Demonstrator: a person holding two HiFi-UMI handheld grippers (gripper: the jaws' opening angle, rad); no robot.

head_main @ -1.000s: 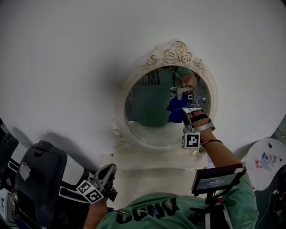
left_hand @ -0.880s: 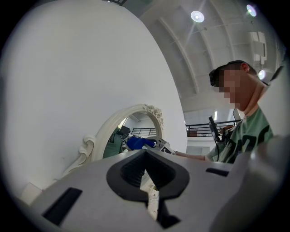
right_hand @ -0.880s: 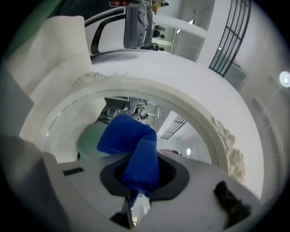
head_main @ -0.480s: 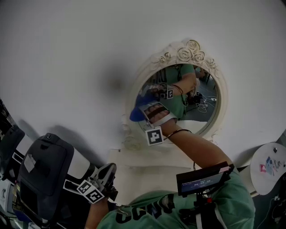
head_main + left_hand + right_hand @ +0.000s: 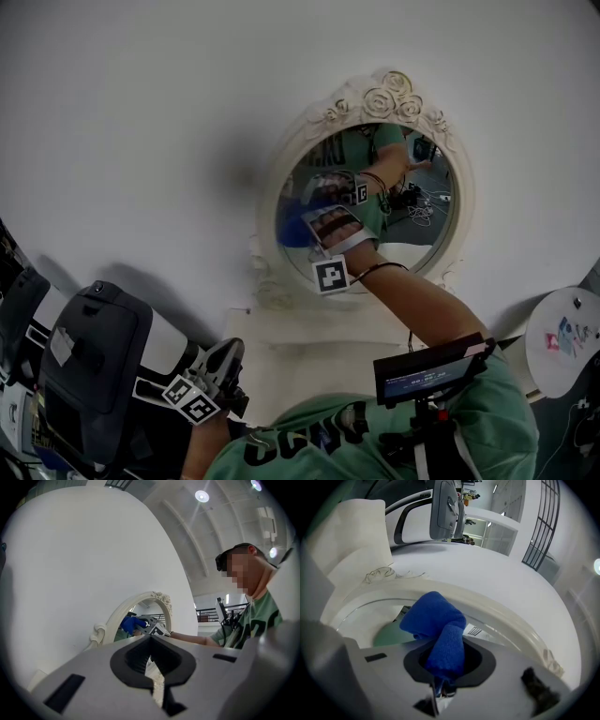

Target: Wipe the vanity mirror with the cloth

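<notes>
My right gripper [image 5: 317, 228] clamps the cloth [image 5: 437, 623] against the mirror [image 5: 417, 220]. My left gripper [image 5: 152, 665] sits closed and empty, below the mirror.

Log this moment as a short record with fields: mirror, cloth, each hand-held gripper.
Mirror: oval vanity mirror with ornate cream frame, against white wall
Cloth: bunched blue fabric cloth, at the glass's left side
Right hand-held gripper: shut on the cloth
Left hand-held gripper: shut, empty, low, away from mirror
</notes>
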